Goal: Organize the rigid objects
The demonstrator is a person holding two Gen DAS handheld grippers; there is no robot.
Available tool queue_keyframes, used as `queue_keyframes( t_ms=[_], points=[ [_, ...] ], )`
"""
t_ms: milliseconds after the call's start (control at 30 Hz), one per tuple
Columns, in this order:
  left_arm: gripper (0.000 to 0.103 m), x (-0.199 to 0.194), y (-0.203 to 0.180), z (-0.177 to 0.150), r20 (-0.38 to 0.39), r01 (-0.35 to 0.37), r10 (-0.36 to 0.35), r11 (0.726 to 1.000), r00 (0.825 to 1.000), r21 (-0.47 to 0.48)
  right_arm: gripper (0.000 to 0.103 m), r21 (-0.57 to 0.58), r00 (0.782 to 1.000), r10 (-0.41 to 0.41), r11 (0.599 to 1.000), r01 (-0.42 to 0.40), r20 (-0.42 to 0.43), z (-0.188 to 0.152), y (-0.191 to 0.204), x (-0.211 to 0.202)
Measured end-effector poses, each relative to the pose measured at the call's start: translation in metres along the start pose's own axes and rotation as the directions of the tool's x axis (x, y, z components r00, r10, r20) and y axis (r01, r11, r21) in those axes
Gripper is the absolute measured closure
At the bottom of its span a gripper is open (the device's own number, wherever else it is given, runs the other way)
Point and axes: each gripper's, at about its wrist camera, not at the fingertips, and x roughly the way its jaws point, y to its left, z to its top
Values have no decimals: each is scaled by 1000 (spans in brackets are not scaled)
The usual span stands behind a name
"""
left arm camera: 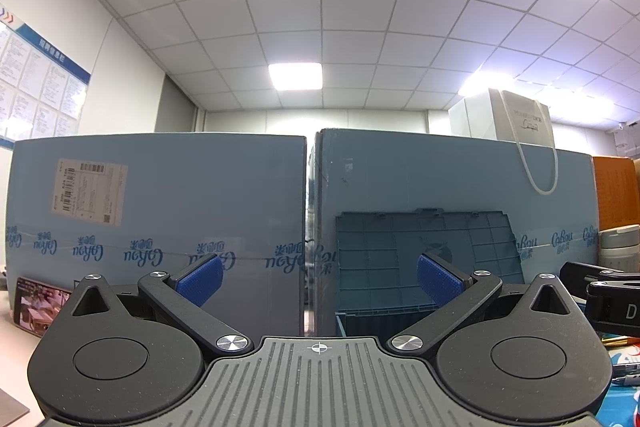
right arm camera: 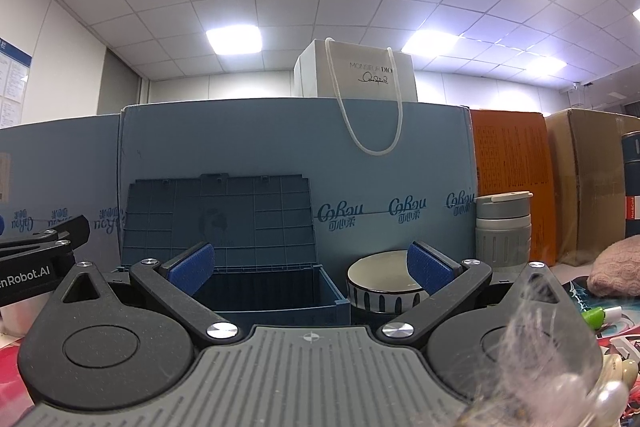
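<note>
Storage bin (right arm camera: 256,279): blue, lid upright at back, mouth open; dead ahead of right gripper (right arm camera: 310,263), ahead-right of left gripper (left arm camera: 318,277).
Bowl (right arm camera: 384,285): upright, just right of bin, touching or nearly; behind right pad.
Jaws: both pairs apart, holding nothing.
Nearer hand: right, by my judgement.
Room: cardboard boxes (right arm camera: 400,163) wall off the rear.
</note>
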Motion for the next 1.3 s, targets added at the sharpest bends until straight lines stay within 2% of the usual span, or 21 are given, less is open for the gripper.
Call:
queue_keyframes(
  t_ms=[1300],
  points=[
    [0, -2, -1, 2, -2, 8, -8, 1000, 1000, 3, 0, -2, 1000, 1, 1000, -2, -6, 0, 1, 1]
  ],
)
